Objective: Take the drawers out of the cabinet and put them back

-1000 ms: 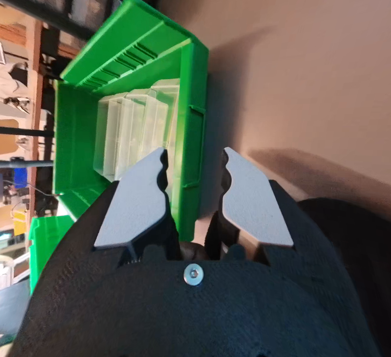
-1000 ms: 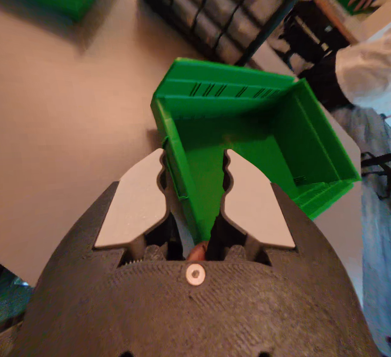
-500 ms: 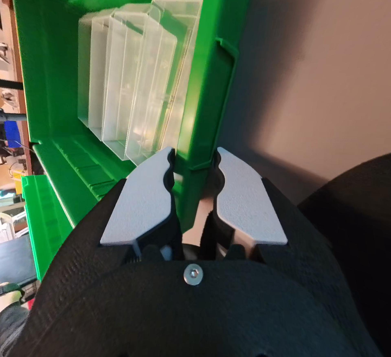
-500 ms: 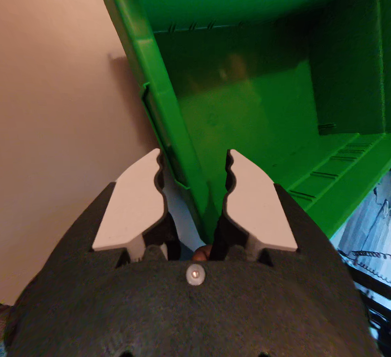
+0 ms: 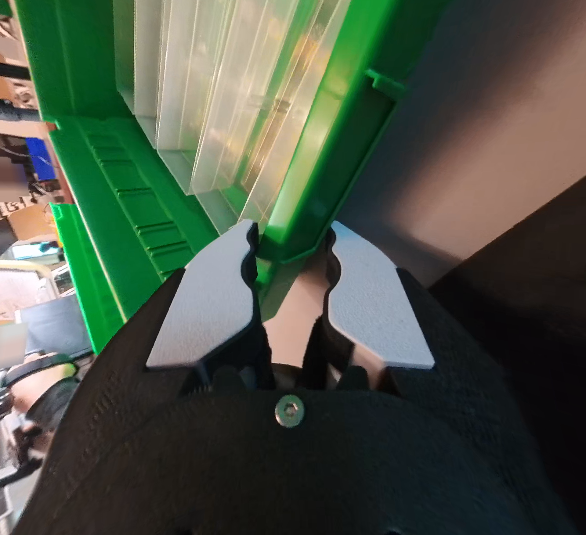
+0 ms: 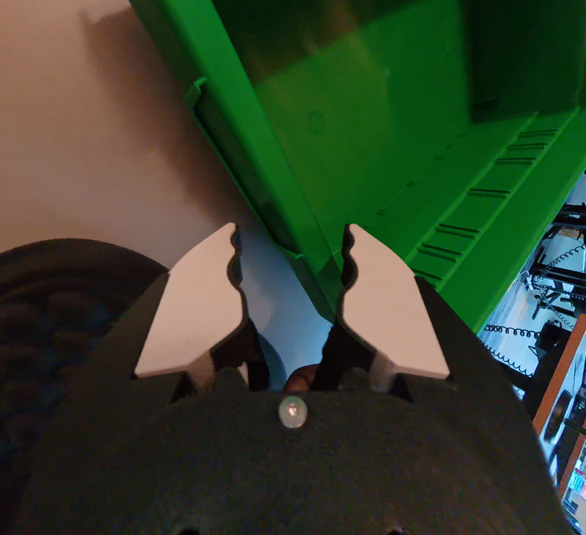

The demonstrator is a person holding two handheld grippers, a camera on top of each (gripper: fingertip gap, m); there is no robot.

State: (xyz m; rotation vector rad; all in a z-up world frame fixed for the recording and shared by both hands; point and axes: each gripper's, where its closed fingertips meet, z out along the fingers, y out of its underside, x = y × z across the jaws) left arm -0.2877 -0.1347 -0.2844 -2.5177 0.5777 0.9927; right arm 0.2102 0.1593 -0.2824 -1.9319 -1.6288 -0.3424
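In the left wrist view a green bin (image 5: 364,76) holds several clear plastic drawers (image 5: 237,76) standing on edge in a row. My left gripper (image 5: 290,234) straddles the bin's near side wall at its corner, one finger inside and one outside, and both fingertips press on the wall. In the right wrist view an empty green bin (image 6: 348,123) fills the upper right. My right gripper (image 6: 291,231) is open around that bin's side wall (image 6: 241,126), with the wall against the right finger and a gap at the left finger. The cabinet is not in view.
Both bins rest on a tan table top (image 5: 491,107), which also shows in the right wrist view (image 6: 79,123). A second green bin (image 5: 79,250) stands at the left. A black rounded object (image 5: 523,266) lies close on the right, and one (image 6: 63,298) on the left. Coiled cables and frames (image 6: 539,282) are beyond the table edge.
Both grippers moved forward and in close on their bins. The left fingers slid over the drawer bin's wall and narrowed onto it. The right fingers stayed open around the empty bin's wall.
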